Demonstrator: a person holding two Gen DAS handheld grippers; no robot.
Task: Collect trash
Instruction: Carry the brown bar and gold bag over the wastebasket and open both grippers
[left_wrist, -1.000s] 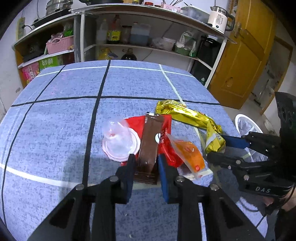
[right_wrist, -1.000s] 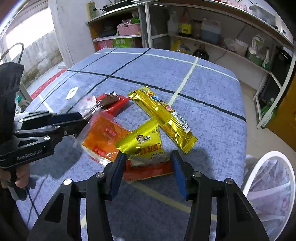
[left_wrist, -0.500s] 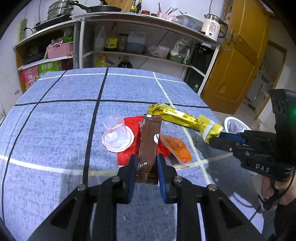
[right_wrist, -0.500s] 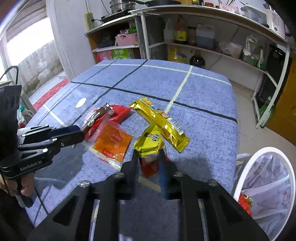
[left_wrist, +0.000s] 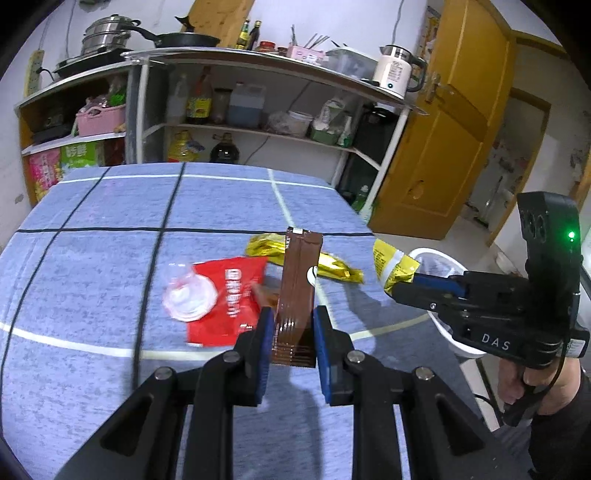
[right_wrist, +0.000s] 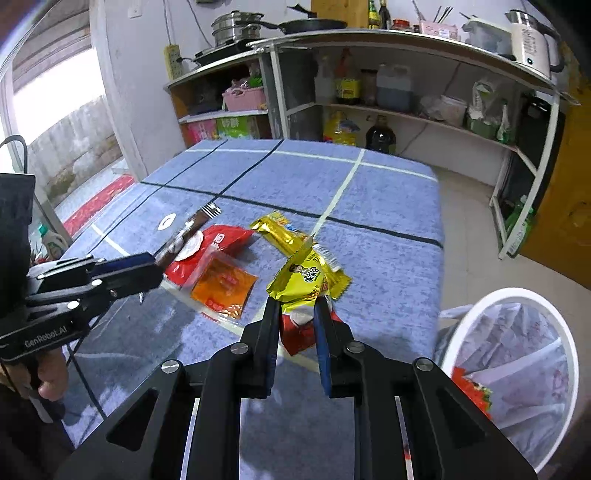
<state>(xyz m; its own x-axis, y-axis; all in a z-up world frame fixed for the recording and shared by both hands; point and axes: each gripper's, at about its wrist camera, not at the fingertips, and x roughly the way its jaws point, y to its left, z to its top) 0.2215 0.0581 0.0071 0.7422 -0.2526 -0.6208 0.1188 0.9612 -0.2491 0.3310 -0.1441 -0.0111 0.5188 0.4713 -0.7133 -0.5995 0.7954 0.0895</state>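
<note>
Lifting two pieces of trash off the table (left_wrist: 92, 206) at once is the step I am in: both wrappers are gripped and clear of the cloth, and neither is binned yet. My left gripper (left_wrist: 291, 332) has its fingers (left_wrist: 265, 332) pressed on the lower end of the brown wrapper (left_wrist: 300, 273), which stands up almost straight from the pinch, above the red packet (left_wrist: 225, 291) that lies flat beside the clear plastic cup (left_wrist: 186, 293). My right gripper (right_wrist: 295, 314) has just been closing, and its fingers (right_wrist: 271, 325) now squeeze the crumpled yellow snack bag (right_wrist: 301, 280) with its red lower part hanging between them.

What I judge comes next is a carry to the white bin (right_wrist: 517, 354), which sits off the table's right edge, low and lined with a clear bag, with some red scrap already inside. The right hand is nearer to it, so I would swing that one over the rim first and only then let go; the brown wrapper has farther to travel across the table. Both pieces are light and floppy, so a slack grip could drop them short.

Both grippers point forward and downward over the table's near edge, side by side, the left one seen at the left of the right-wrist view. The long gold wrapper (right_wrist: 280, 232) and the orange sachet (right_wrist: 223, 286) are left on the cloth.
</note>
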